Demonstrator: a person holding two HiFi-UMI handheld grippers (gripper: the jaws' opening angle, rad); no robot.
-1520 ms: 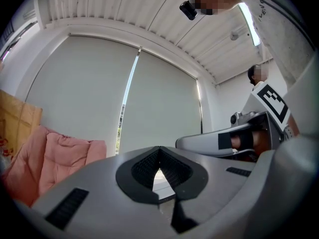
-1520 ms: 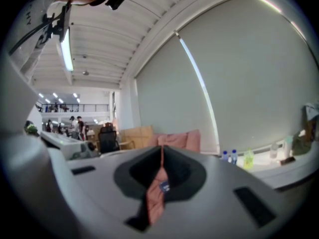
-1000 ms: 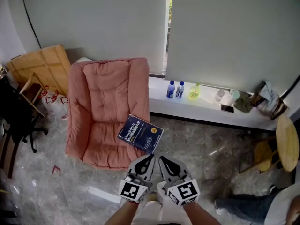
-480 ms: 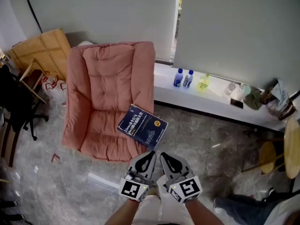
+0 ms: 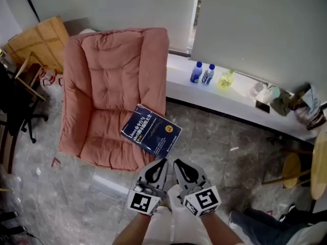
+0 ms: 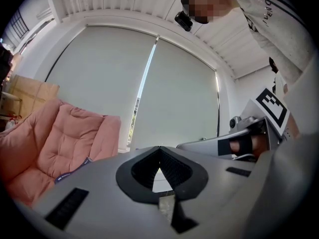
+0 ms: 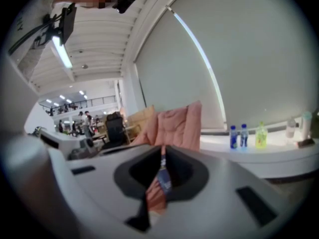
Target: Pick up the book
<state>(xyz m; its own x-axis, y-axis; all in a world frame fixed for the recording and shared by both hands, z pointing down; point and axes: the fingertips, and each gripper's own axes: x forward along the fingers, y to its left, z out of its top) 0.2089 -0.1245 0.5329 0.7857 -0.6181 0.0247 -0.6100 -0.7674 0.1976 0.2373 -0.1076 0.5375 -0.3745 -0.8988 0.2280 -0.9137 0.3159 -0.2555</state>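
Book (image 5: pixel 151 130): dark blue glossy softcover, rectangular. White title print runs across the cover, with a yellow line under it and a small round yellow badge near one corner. It lies flat, face up, and is turned diagonally.

Location: just ahead of both claws and slightly to the left claw's side. It sits on the front edge of the seat of the pink armchair (image 5: pixel 110 86), with its near corner poking over the cushion edge toward the claws.

Left claw (image 5: pixel 161 162): closed, pad tips meeting, nothing between them.
Right claw (image 5: pixel 178 163): closed too and empty. A sliver of the blue cover shows past its pads in the right gripper view, well beyond them and not gripped.

The two claws sit side by side, almost touching. They have grey moulded shells and black ribbed pads. A white cube with a black square marker (image 5: pixel 143 202) sits at the back of each.

Armchair: soft quilted fabric, tufted, with rounded padded arms.
Floor (image 5: pixel 219 147) under the claws: grey polished marble-look tile.
Beyond the right claw is a white ledge (image 5: pixel 240 103) carrying two blue plastic bottles (image 5: pixel 196 72) and a yellow-green one (image 5: pixel 225 79).
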